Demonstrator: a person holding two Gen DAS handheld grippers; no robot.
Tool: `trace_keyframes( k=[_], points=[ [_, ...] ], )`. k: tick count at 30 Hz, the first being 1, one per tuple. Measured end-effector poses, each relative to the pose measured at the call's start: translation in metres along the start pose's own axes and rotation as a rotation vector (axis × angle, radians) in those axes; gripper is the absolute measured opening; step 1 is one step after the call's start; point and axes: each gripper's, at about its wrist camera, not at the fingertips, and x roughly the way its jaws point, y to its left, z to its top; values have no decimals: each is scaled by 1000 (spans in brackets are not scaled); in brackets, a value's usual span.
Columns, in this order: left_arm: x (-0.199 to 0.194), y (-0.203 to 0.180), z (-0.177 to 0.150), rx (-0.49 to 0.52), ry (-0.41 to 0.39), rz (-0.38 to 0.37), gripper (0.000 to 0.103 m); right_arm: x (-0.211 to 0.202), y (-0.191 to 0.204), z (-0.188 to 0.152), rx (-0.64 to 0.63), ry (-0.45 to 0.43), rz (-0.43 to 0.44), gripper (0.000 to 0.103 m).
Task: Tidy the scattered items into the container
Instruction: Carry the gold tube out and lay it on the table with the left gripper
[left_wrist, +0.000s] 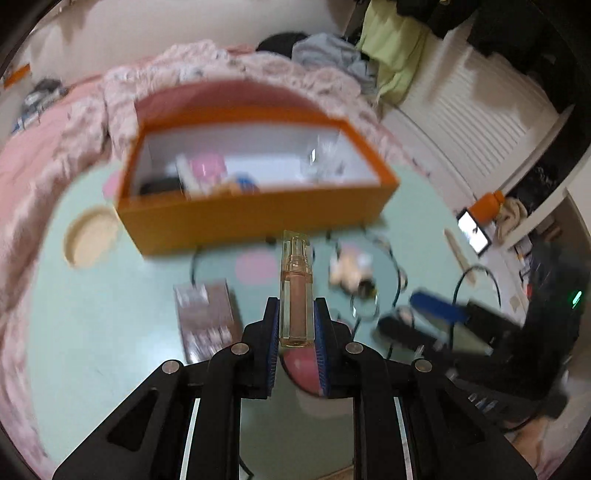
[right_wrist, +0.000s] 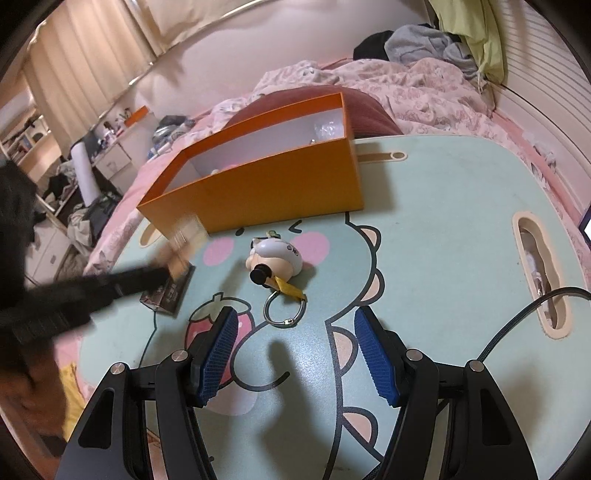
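While the left tongs (left_wrist: 295, 325) clamp a clear bottle (left_wrist: 295, 291) pointing at twelve o'clock toward the orange box (left_wrist: 258, 218), the right tongs (right_wrist: 293, 354) gape empty above the bench (right_wrist: 443, 229), keychain figure (right_wrist: 275, 254) at twelve o'clock.

- In my left wrist view the orange box (left_wrist: 258, 214) smears with motion; I can't name the things inside beyond pink and dark shapes.
- The small brown packet (left_wrist: 207, 314) on the lap table (left_wrist: 110, 350) is too blurred to read.
- From the right wrist, the left gripper (right_wrist: 177, 258) is a dark streak; what it carries shows only as a pale blur.
- The box's near wall hides most of its contents there.
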Motion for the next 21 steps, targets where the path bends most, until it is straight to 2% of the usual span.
trace_keyframes(
  k=[3,7,8,13,15,21],
  points=[
    [14,3,-13,-17,24,9,19,0,0,-1,3,1,-3,66],
    [19,4,-16,-32,12,9,19,-1,0,-1,1,0,-5,66],
    [19,5,-16,-38,3,11,21,-1,0,-1,1,0,-5,66],
    [5,6,-17,-33,-50,28,46,0,0,-1,0,0,-5,66],
    [1,6,-21,-31,-55,39,52,0,0,-1,-1,0,-6,66],
    [-19,6,-39,-38,-108,106,52,2,0,0,-17,4,-26,66]
  ],
)
